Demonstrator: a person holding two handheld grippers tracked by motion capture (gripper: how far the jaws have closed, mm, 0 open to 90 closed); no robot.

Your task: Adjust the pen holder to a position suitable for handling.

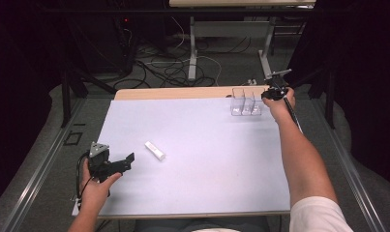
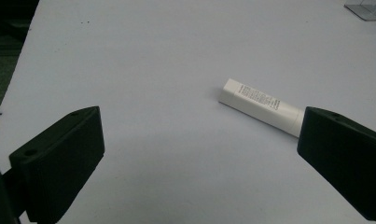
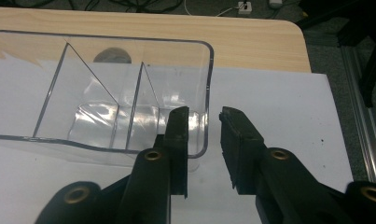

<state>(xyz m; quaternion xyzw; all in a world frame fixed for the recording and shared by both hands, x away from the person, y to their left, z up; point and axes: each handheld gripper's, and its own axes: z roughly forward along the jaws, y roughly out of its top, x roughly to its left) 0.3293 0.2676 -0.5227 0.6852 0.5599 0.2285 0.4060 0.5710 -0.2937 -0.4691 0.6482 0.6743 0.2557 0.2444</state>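
Right gripper (image 3: 204, 116) straddles end wall of clear divided box (image 3: 101, 88), jaws narrow, not pinching yet. Squeeze wall square, lift gently. Left gripper (image 2: 195, 154) spread wide near white tube (image 2: 262, 106).

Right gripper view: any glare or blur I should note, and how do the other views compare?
Right gripper view: bright reflections streak the clear organizer, hiding its floor. Left gripper view: the white tube is sharp, its print too small to read, with a soft shadow. High view: the surroundings are dark and the table evenly lit.
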